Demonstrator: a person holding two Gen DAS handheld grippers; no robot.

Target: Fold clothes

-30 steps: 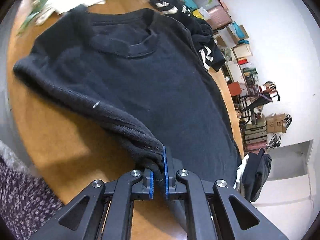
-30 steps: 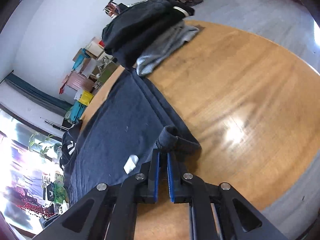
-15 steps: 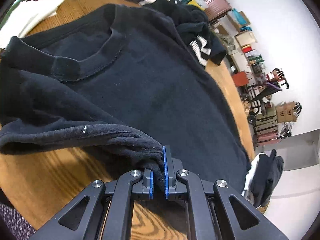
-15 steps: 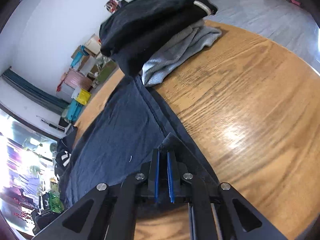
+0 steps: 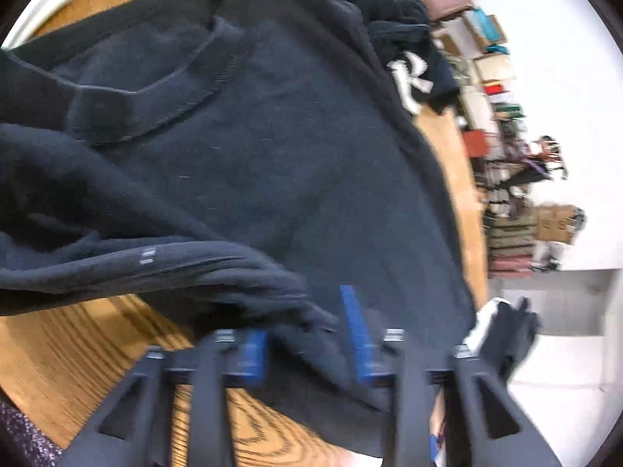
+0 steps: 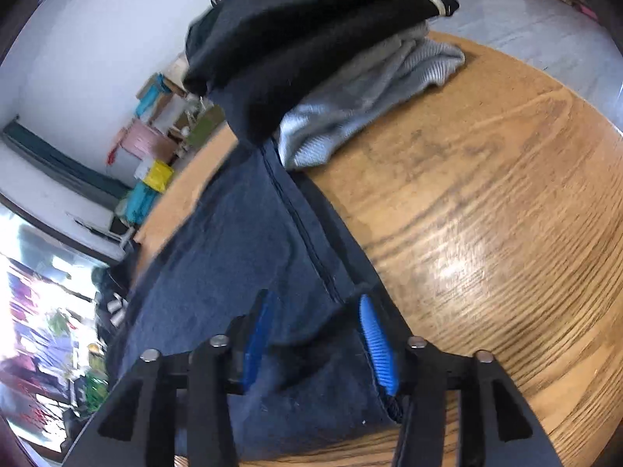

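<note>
Here we have the black T-shirt (image 5: 296, 163) spread front-up on the round wooden table (image 6: 506, 202), its crew neck toward the far side in the left wrist view and one side already turned in over the body as a thick rolled fold (image 5: 163, 268). Our left gripper (image 5: 307, 330) has just been opening: its blue pads stand apart with the bunched fold lying loose between them, not pinched. Our right gripper (image 6: 319, 334) has likewise just been opening, and the shirt's hem and seam (image 6: 307, 241) lie between its spread pads without being pressed.

We judge the shirt to be light, soft knit with no stiffness: it will sag and bunch wherever we lift it and drag a little on the wood, but nothing about it is fragile. For the next fold we would take it at doubled edges, the ribbed collar or shoulder seam on one side and the hem on the other, pinching both layers so the turned-in side does not slide open. The stack of folded clothes (image 6: 311, 39) lies touching or just beside the shirt's far end.
</note>
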